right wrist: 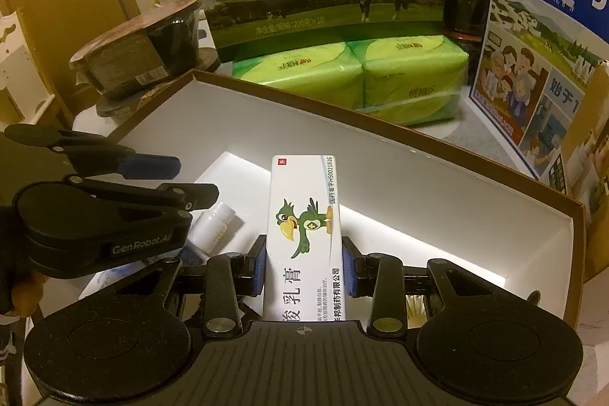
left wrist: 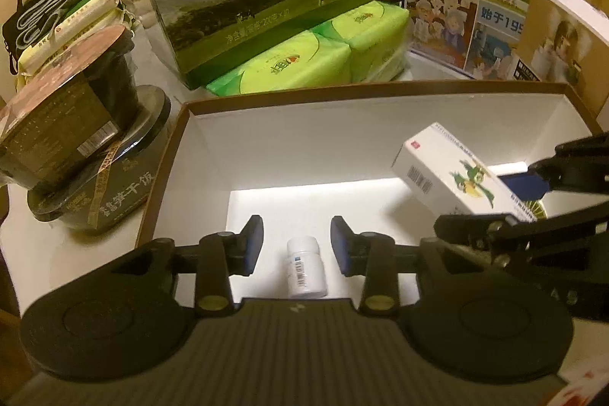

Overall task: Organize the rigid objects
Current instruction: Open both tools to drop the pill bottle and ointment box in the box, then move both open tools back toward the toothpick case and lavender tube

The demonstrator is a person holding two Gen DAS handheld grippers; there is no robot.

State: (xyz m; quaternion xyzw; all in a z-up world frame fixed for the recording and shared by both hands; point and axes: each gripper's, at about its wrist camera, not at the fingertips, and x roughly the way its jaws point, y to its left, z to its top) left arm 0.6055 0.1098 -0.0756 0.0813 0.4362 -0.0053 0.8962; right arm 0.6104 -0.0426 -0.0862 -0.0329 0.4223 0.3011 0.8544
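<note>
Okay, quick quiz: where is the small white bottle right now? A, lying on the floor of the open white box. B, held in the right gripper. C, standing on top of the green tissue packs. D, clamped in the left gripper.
A: the small white bottle lies on its side on the floor of the open white box, between the left gripper fingers, which do not touch it.

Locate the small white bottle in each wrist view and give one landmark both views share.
Left wrist view: the white bottle lies on the tray floor at lower centre, between the open left gripper fingers, untouched.
Right wrist view: the white bottle sits at left of centre, partly hidden behind the left gripper.
Shared landmark: the green tissue pack beyond the tray's far rim.
</note>
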